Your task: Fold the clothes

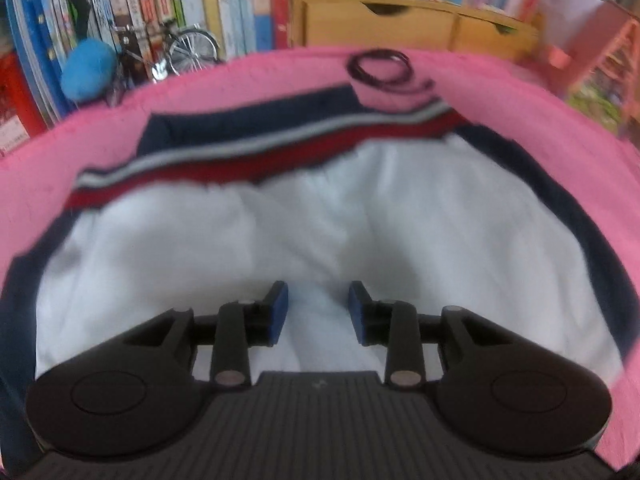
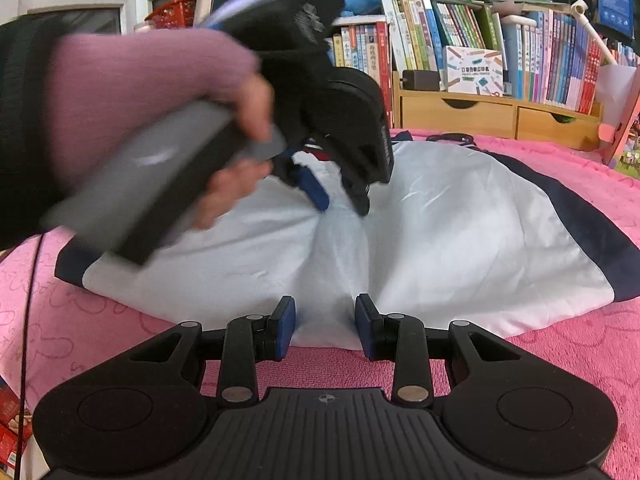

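Lying flat across the pink terry blanket [image 2: 552,364], the white garment [image 2: 460,240] shows a smooth, thin weave with soft creases, dark navy side panels and a ribbed red, white and navy hem band [image 1: 256,150] at its far edge. My left gripper [image 1: 318,312] hovers over the middle of the cloth, its blue padded fingers [image 1: 280,308] standing apart with only a raised ridge of white fabric below the gap, nothing pinched. From the right wrist I see my left hand [image 2: 236,136] wrapped around its grey handle, a ribbed mauve cuff at the wrist. My right gripper [image 2: 325,326] sits at the garment's near edge, jaws apart, the white hem bunched between the pads; I cannot tell whether they touch it. A coiled black cord [image 1: 380,68] rests on the blanket beyond the hem, before wooden drawers [image 1: 400,24] and upright books [image 2: 440,40].
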`<state>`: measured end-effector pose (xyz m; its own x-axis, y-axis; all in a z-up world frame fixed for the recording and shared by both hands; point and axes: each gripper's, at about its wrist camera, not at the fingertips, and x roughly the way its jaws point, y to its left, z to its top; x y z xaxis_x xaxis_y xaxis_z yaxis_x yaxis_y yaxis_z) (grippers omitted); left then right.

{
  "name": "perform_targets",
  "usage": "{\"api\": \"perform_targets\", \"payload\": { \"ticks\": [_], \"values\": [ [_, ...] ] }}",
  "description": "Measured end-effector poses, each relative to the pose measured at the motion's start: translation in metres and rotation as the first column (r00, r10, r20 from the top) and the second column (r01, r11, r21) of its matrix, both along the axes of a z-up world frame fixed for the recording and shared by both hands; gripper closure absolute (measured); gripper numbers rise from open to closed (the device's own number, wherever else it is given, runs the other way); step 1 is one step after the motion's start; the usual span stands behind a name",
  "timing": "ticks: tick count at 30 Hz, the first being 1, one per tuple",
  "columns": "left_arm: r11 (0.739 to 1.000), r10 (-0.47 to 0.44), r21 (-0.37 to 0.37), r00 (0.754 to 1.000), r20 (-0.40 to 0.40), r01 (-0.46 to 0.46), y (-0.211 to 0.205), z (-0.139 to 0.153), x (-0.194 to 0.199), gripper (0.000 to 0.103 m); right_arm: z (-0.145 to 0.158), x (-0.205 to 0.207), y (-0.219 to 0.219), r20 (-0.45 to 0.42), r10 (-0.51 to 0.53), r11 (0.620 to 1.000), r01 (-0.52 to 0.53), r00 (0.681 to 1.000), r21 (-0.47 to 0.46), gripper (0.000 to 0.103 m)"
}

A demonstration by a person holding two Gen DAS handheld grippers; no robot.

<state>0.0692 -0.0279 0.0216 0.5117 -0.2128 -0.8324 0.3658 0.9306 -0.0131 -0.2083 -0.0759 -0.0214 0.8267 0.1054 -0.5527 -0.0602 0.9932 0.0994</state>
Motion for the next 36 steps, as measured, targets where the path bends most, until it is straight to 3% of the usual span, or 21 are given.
{"api": "perform_targets", "payload": {
  "ticks": [5, 9, 15, 32, 36],
  "values": [
    [0.998, 0.057, 0.014, 0.998, 0.04, -0.058, -0.009, -0.002, 0.034, 0.061, 0.0, -0.002, 0.001, 0.006, 0.008, 1.0, -0.008, 1.0, -0.006, 0.069],
    [0.993, 0.108, -0.046, 0.994, 0.023, -0.107, -0.001, -0.002, 0.054, 0.059, 0.0, -0.003, 0.0, 0.008, 0.017, 1.0, -0.017, 1.0, -0.009, 0.069],
    [0.995, 0.101, -0.017, 0.992, 0.077, -0.1, -0.008, -0.005, 0.053, 0.059, 0.0, -0.004, -0.001, 0.011, 0.025, 1.0, -0.024, 1.0, -0.011, 0.069],
    [0.99, 0.138, -0.034, 0.988, 0.074, -0.135, -0.007, -0.006, 0.07, 0.057, 0.001, -0.001, -0.003, 0.006, 0.043, 0.999, -0.043, 0.999, -0.024, 0.069],
    [0.983, 0.182, -0.047, 0.981, 0.071, -0.179, -0.006, 0.008, 0.075, 0.065, 0.002, 0.0, -0.002, 0.001, 0.071, 0.997, -0.071, 0.998, -0.041, 0.066]
  ]
}}
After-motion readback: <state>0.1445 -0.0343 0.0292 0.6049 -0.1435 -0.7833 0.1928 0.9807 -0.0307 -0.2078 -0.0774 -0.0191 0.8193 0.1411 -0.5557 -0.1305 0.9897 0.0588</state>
